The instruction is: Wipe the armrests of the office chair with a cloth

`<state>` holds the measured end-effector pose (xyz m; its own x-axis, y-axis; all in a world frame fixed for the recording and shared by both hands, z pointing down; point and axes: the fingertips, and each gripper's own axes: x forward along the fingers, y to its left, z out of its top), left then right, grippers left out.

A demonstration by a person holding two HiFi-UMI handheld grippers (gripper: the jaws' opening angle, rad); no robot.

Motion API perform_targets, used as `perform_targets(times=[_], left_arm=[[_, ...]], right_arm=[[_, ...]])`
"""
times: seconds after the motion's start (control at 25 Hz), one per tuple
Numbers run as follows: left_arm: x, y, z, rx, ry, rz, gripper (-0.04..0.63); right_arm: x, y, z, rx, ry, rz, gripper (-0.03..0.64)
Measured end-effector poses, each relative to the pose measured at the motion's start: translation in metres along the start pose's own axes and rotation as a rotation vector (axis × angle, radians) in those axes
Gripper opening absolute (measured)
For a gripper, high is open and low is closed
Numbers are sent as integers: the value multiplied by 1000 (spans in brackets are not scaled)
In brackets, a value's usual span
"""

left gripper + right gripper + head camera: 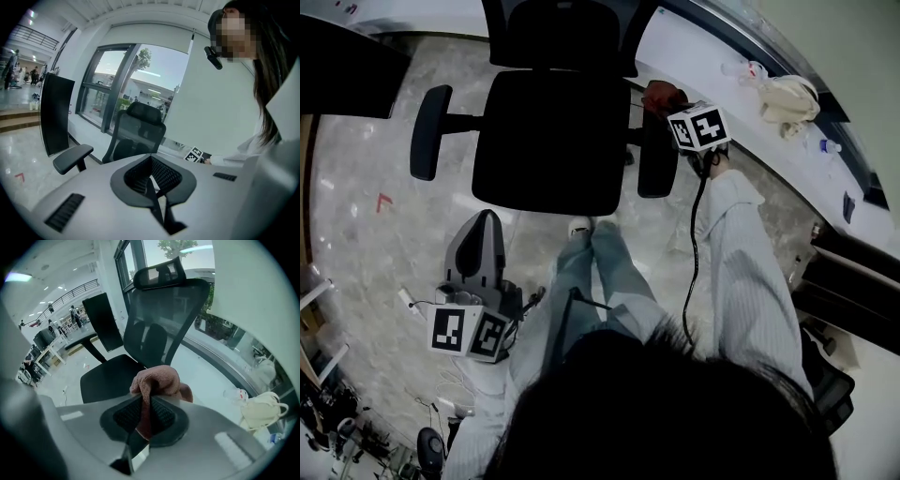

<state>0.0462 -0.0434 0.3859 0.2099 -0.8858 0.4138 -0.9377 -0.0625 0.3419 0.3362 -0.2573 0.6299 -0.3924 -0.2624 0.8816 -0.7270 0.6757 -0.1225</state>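
Marble floor [356, 234] in head view, black chair [548, 141], right gripper [673, 105] holding red cloth [661, 94] at far end of right armrest [656, 159], left gripper [481, 234] low beside person's leg, left gripper view, jaws together, empty, left armrest [72, 158] beyond, right gripper view, jaws clenched on cloth.

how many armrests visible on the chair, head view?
2. The view-left armrest sticks out on its own, nothing near it; the view-right armrest has the cloth by its far end. Neither is hidden.
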Motion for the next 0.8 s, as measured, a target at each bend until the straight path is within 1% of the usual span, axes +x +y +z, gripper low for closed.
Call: perform_targets(times=[0.12,0.24,0.56,0.68,0.8], left_arm=[[2,5,1,-2,0,-5,3],[6,0,0,1,0,-30,3],[14,-36,6,20,-15,-134,3],[12,-54,11,31,-28,-179,3],[6,-70,17,49,-44,-208,3]], right_arm=[[2,0,2,26,6,-12,26],[-4,19,-9,35,4,10,26],[-54,111,-85,-29,35,174,26],[-74,141,-115,-51,38,187,26],[-90,158,-136,-68,25,167,26]])
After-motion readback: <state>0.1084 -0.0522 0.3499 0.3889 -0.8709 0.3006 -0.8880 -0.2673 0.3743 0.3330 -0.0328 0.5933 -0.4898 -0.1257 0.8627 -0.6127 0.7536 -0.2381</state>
